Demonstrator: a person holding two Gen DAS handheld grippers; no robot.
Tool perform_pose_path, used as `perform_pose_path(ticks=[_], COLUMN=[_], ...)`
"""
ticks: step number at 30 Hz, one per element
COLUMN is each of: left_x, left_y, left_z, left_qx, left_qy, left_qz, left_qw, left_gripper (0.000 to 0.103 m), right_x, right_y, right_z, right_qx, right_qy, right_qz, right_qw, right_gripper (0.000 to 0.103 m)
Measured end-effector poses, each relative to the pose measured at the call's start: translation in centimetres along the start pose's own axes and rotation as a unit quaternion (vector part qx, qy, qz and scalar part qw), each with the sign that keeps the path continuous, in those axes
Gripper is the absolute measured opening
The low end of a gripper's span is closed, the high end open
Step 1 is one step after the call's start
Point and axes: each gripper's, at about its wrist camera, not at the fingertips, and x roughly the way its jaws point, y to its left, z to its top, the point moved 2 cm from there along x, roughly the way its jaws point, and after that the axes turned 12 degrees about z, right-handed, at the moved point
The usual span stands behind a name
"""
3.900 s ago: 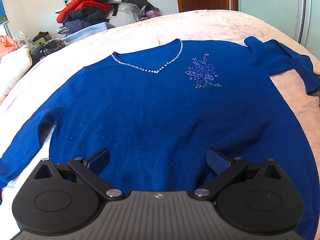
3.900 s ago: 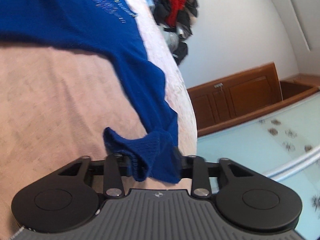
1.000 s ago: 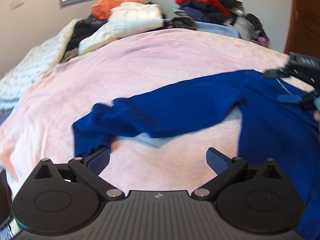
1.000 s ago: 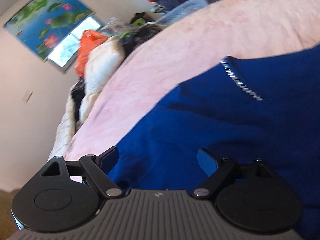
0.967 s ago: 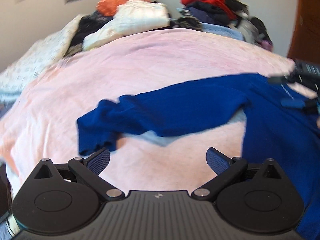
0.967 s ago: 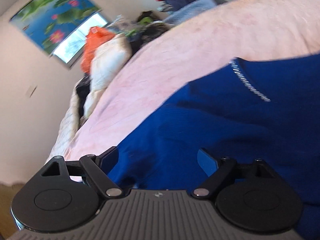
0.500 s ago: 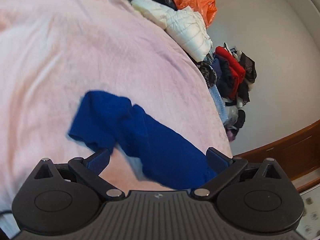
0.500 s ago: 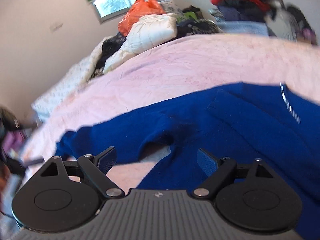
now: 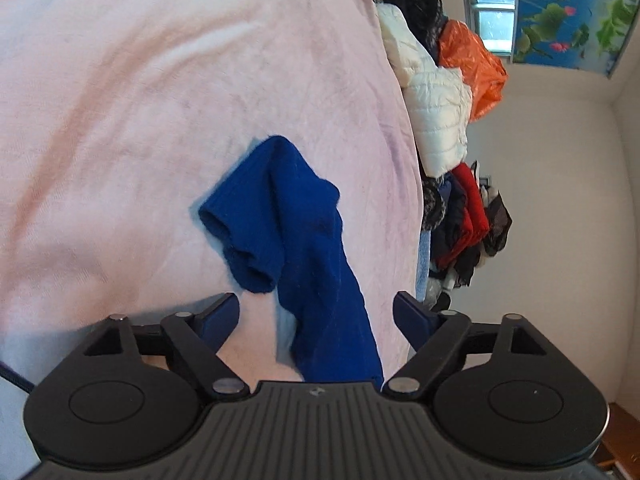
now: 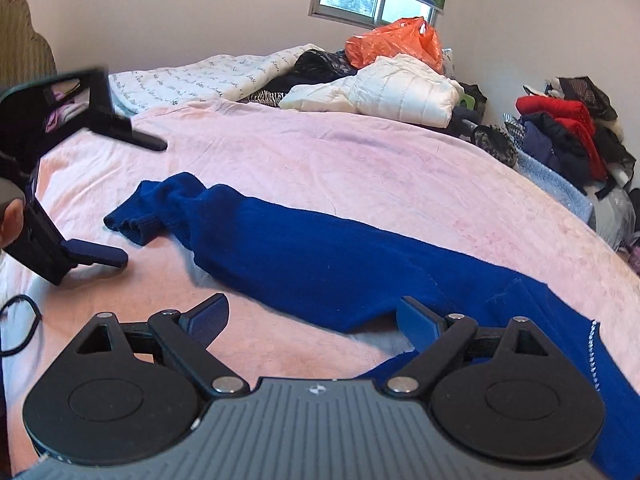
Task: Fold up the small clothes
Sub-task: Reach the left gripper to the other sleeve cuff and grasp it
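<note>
A blue sweater lies flat on the pink bedspread, its beaded neckline at the lower right. One sleeve stretches out to a crumpled cuff. My left gripper is rolled on its side just short of that cuff. Its jaws are closing with the sleeve between them, pads clear of the cloth. In the right wrist view the left gripper straddles the cuff. My right gripper hovers by the sleeve's underarm edge, jaws opening, nothing gripped.
A white puffer jacket, an orange bag and dark garments are heaped at the far side of the bed. A pile with red clothes sits at the right. A black cable trails at the left edge.
The left gripper rolled about a quarter turn, sank toward the cuff and narrowed its jaws. The right gripper swung from the neckline over to the sleeve.
</note>
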Motion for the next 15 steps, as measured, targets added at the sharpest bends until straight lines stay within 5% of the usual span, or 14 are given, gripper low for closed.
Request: perform_pose_path(ticks=[5,9,12,15], left_x=[1.0,0.9,0.5,-2.1], left_y=[1.5,2.0,1.7,-0.1], left_z=[0.8,1.2,1.8,2.3], left_qx=[-0.061,-0.045,-0.014,0.062], left_qy=[-0.004,-0.019,-0.023,-0.086], left_qz=[0.014,0.028,0.024,0.032], left_qw=[0.9980,0.9984,0.9993,0.9938], left_gripper=[0.038,0.010,0.003,0.003], right_x=[0.1,0.3,0.2,-0.3], right_y=[-0.7,-0.8,-1.1,-1.5], right_z=[-0.6,-1.2,-1.5,-1.8], right_qx=[0.022,0.028,0.039,0.053], right_qy=[0.001,0.006,0.006,0.003], right_qz=[0.000,-0.001,0.001,0.003], right_qw=[1.000,1.000,0.999,0.999], right_gripper=[0.095,0.096,0.097,0.097])
